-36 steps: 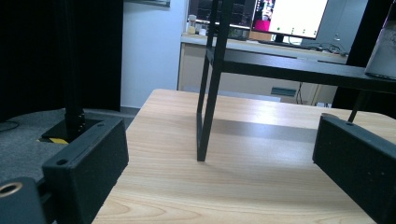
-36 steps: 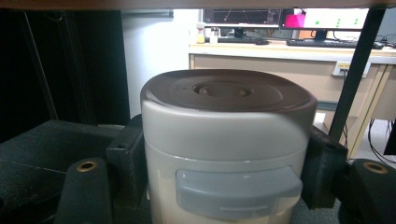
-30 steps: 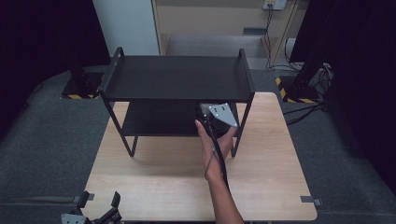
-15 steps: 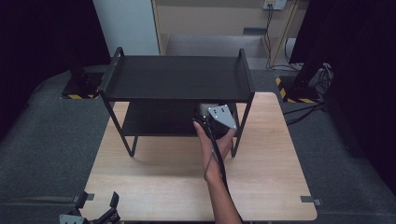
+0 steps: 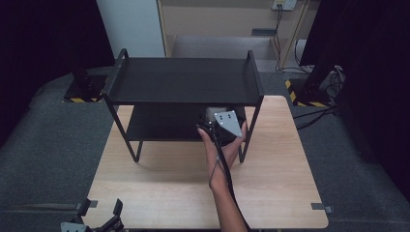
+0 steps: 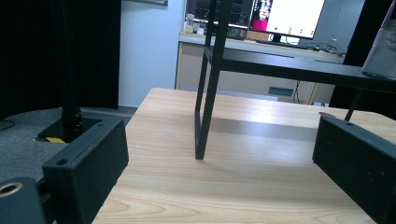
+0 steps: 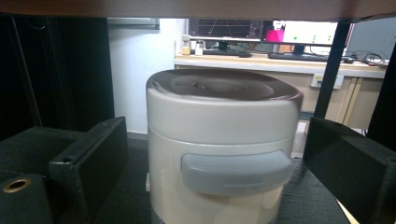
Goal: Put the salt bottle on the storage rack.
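**White container sits between parted jaws on the lower shelf**

The right gripper (image 7: 215,158) is released: in the right gripper view its two black jaws stand wide apart, one at each lower corner, with a gap on either side of the white container (image 7: 223,144) that stands upright between them. The container is round, with a slightly domed lid and a grey tab on the side facing the camera. It rests on the dark lower shelf (image 7: 23,140) of the black rack, whose upper shelf runs across the top of that view.

From the high view, the right gripper (image 5: 220,121) reaches in under the upper shelf (image 5: 186,79) near the rack's front right leg, its grey three-cornered plate facing up. The person's right hand (image 5: 225,147) holds it, the forearm coming in from the bottom edge and the cable trailing along it. The black rack (image 5: 116,104) stands on the far half of the wooden table (image 5: 159,193).

The left gripper (image 5: 99,223) lies low at the near left corner of the table. In the left gripper view its jaws are also parted with nothing between them (image 6: 215,177), and they look across the bare tabletop (image 6: 233,186) toward a front leg of the rack (image 6: 205,107). A desk with a lit monitor (image 6: 287,16) stands beyond.
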